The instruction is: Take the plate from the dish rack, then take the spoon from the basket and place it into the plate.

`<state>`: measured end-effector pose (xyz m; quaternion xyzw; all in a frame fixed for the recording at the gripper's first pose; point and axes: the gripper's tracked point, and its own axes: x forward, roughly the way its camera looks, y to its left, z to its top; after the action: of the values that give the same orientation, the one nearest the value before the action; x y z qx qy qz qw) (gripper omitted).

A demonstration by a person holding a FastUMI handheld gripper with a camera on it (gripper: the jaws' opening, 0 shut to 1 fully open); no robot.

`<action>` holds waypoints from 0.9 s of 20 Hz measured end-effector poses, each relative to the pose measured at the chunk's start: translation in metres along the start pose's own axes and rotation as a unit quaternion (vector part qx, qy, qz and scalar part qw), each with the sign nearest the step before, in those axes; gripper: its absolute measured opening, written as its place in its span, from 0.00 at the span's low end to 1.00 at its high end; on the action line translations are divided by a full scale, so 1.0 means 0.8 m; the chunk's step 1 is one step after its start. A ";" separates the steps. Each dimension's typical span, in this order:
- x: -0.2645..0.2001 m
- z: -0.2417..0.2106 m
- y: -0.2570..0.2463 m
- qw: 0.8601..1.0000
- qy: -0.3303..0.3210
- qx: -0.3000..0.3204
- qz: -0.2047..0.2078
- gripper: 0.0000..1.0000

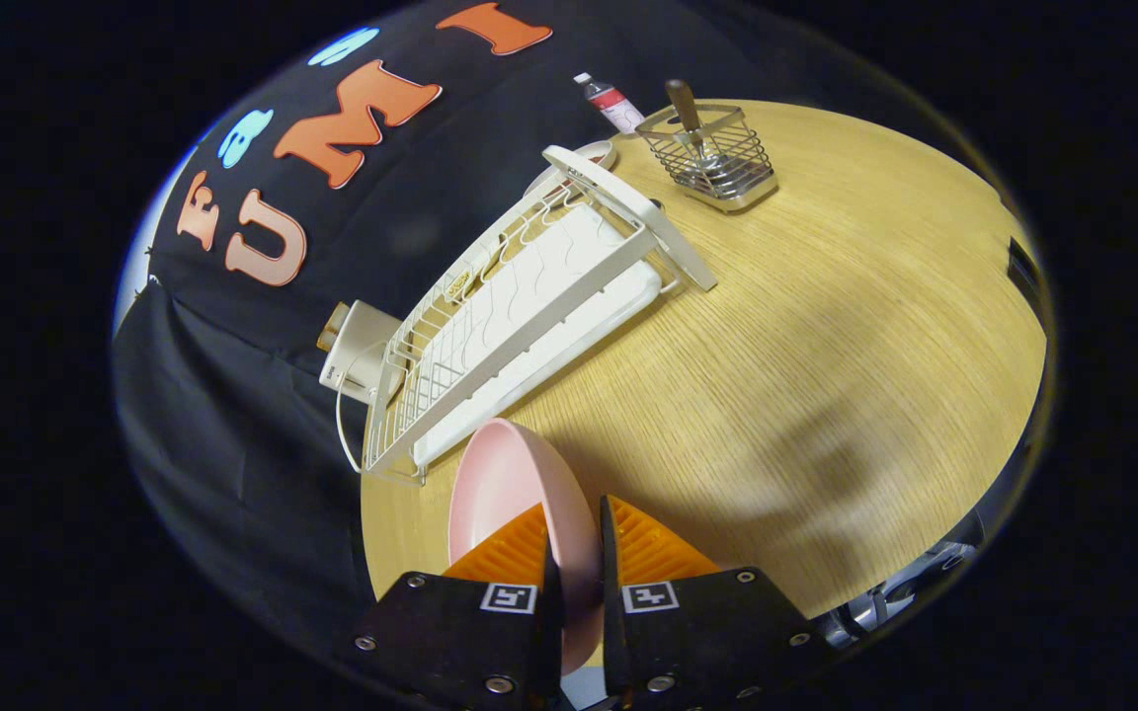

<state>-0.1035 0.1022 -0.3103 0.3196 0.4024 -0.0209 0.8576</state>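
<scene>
A pink plate (510, 479) stands on edge between my fingers, and my gripper (574, 528) is shut on its rim. It hangs above the wooden table (826, 326), just off the near end of the white dish rack (520, 306). Far beyond the fingers, past the rack, a wire basket (717, 158) stands on the table. A spoon with a brown handle (685, 104) sticks upright out of that basket.
A small bottle with a red label (609, 99) lies behind the basket at the table's far edge. A white plug or adapter (357, 351) with a cable hangs beside the rack. A white dish (579, 163) sits behind the rack's far end.
</scene>
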 end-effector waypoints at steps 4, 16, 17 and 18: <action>0.014 -0.003 -0.004 1.000 0.005 -0.004 -0.003 0.17; -0.015 0.055 -0.031 0.999 -0.022 -0.027 -0.033 0.58; -0.021 0.069 -0.038 0.998 -0.033 -0.035 -0.042 0.67; -0.028 0.083 -0.043 0.997 -0.046 -0.043 -0.048 0.71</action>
<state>-0.0835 0.0323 -0.2813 0.2612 0.3780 -0.0594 0.8862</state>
